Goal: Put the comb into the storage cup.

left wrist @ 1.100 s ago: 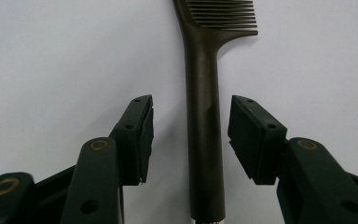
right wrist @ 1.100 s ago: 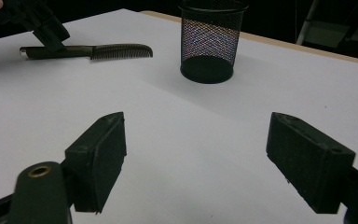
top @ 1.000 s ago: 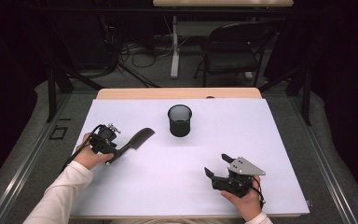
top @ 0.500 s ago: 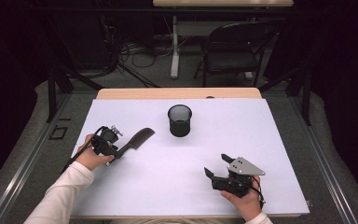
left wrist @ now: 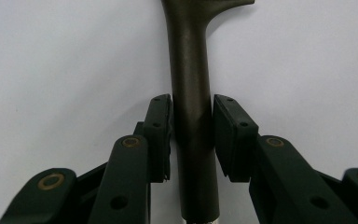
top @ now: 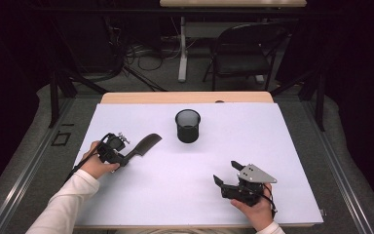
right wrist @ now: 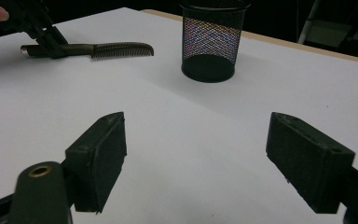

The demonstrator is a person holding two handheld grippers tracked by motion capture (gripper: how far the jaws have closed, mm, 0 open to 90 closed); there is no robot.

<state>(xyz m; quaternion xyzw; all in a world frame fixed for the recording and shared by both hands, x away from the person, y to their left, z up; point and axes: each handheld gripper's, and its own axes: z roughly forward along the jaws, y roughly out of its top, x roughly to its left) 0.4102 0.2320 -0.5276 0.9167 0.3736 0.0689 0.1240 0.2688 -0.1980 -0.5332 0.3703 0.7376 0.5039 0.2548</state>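
Note:
A dark comb [top: 145, 144] lies flat on the white table sheet, left of centre, teeth end pointing toward the black mesh cup [top: 188, 126]. My left gripper [top: 126, 155] has just been closing its jaws on the comb's handle [left wrist: 191, 70]; in the left gripper view both pads [left wrist: 161, 135] touch its sides. My right gripper [top: 226, 172] rests near the front right with its jaws wide open and nothing between them [right wrist: 200, 154]. The right gripper view looks across the sheet at the comb [right wrist: 116, 49] and the cup [right wrist: 212, 39].
The white sheet [top: 272, 146] covers the table, with a wooden strip [top: 185, 97] at the far edge. A folding chair [top: 243, 48], table legs and cables stand on the floor beyond. Bare sheet lies between my two grippers.
None visible in the high view; both hands, the comb and the cup stay where they were.

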